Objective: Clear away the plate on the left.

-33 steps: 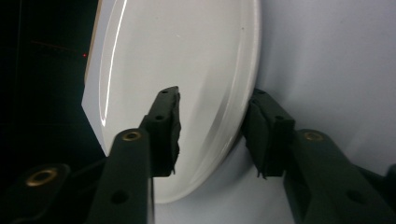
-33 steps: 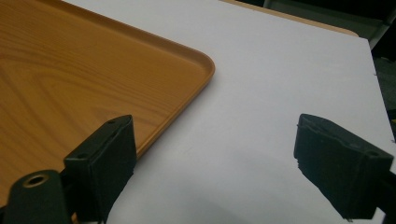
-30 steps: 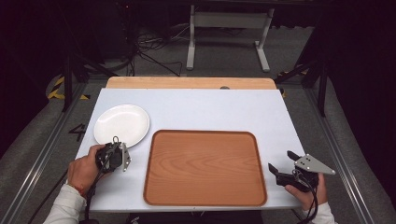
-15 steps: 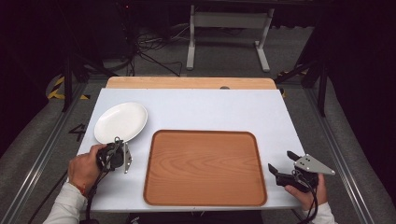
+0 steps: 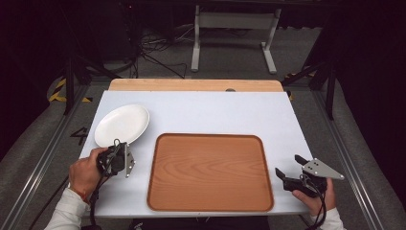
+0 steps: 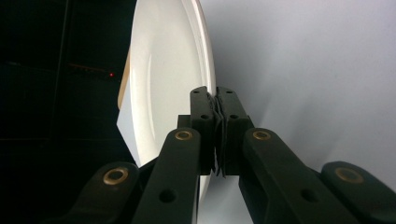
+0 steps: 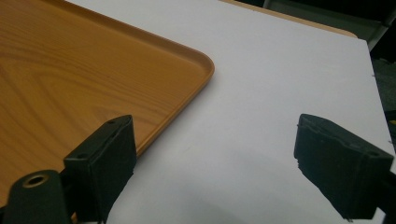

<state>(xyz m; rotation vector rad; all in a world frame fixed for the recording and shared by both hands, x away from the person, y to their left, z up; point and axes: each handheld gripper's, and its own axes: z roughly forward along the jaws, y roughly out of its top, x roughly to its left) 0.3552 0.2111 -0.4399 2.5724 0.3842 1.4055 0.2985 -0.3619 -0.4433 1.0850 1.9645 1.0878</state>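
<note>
White plate (image 5: 122, 124), near the table's (image 5: 215, 112) left edge, is pinched at its near rim by the left gripper (image 5: 116, 154), the wooden tray (image 5: 209, 171) to its right; right gripper (image 5: 293, 175) gapes empty.

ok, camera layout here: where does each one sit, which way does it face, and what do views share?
High view: above the person's side, facing forward and down on the table; forearms, hands, left claw and right claw show.
Left gripper view: on the left claw, looking along its jaws shut on the rim of the white plate.
Right gripper view: on the right claw, looking between open jaws at the wooden tray corner.
Shared: the plate in high and left views; the tray in high and right.
</note>
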